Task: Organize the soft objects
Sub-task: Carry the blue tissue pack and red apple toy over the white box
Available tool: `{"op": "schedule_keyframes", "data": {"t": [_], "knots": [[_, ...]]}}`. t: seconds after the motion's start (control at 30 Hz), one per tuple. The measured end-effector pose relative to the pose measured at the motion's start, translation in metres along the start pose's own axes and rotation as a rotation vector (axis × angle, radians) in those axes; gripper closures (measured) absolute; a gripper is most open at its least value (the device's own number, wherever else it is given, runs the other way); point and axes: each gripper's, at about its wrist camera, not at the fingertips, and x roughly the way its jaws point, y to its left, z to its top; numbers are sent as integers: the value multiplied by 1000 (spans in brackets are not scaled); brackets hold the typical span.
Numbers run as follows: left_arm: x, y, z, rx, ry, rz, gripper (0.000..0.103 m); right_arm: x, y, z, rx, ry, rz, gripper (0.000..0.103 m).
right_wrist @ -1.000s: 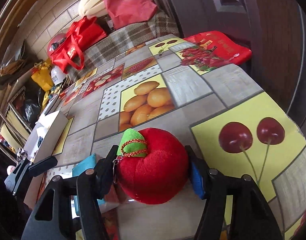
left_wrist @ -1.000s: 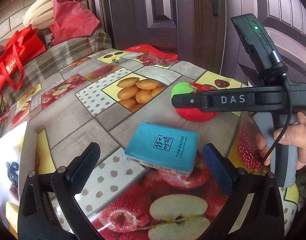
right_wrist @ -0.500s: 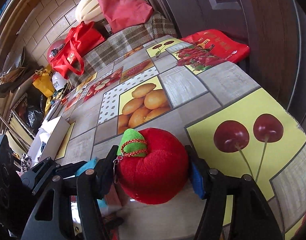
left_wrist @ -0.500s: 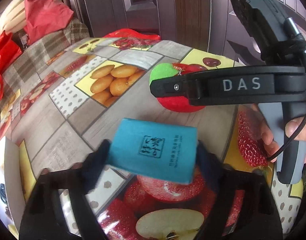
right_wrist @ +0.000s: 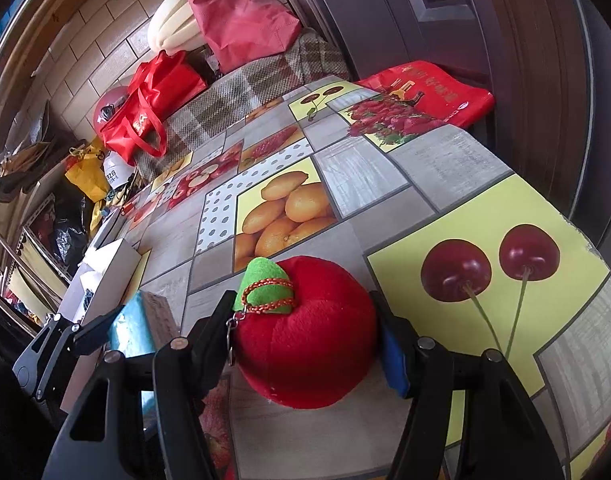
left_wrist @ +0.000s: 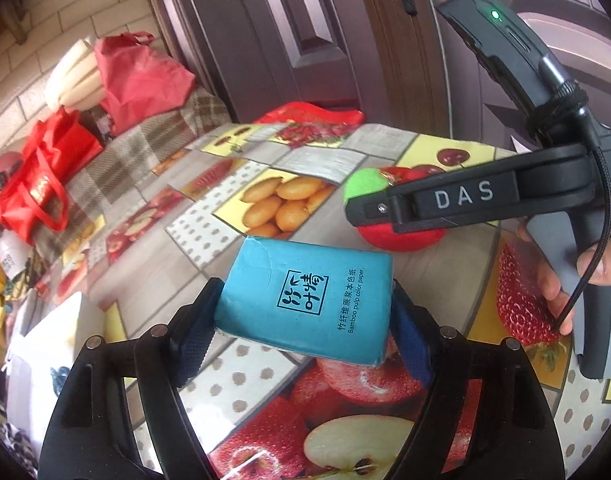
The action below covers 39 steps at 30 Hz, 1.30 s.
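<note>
1. Left claw [left_wrist: 305, 320] pinches a teal tissue pack [left_wrist: 305, 304] with dark print, flat between its pads, tilted above the counter [left_wrist: 233, 380].
2. Right claw [right_wrist: 305, 340] clamps a red plush apple [right_wrist: 309, 336], green leaf on top, resting on the counter.

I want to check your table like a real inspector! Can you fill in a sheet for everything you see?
Surface: table under a fruit-print cloth.
Job's things: blue tissue pack; red plush apple with green leaf.
Clutter: white box; flat red bag at the far edge.
Grippers: left tongs shut on the tissue pack; right tongs shut on the plush apple.
Cables: black cable on the right handle.
Surroundings: brown door, brick wall, red bags on a plaid-covered bench.
</note>
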Motion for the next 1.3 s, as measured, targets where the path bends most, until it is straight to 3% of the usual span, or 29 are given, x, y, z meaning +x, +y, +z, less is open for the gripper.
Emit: {"op": "schedule_keyframes", "data": {"t": [0.13,0.3,0.43,0.63,1.3], "knots": [[-14,5,-4,-27,-43,11,24,-11,8,-7,-21,-39,-10,39],[-38,19,-16,-108,-85,-3,24,-46,32,-22,-122,-204,-49,39],[-59,24,-28,-141,-122,15,23,-63,44,-30,-128,-270,-24,39],[-75,31,-43,-157,-136,37,23,-73,63,-43,-141,-312,28,39],[-122,96,-95,-359,-173,94,23,-75,137,-75,-366,-356,43,39]]}}
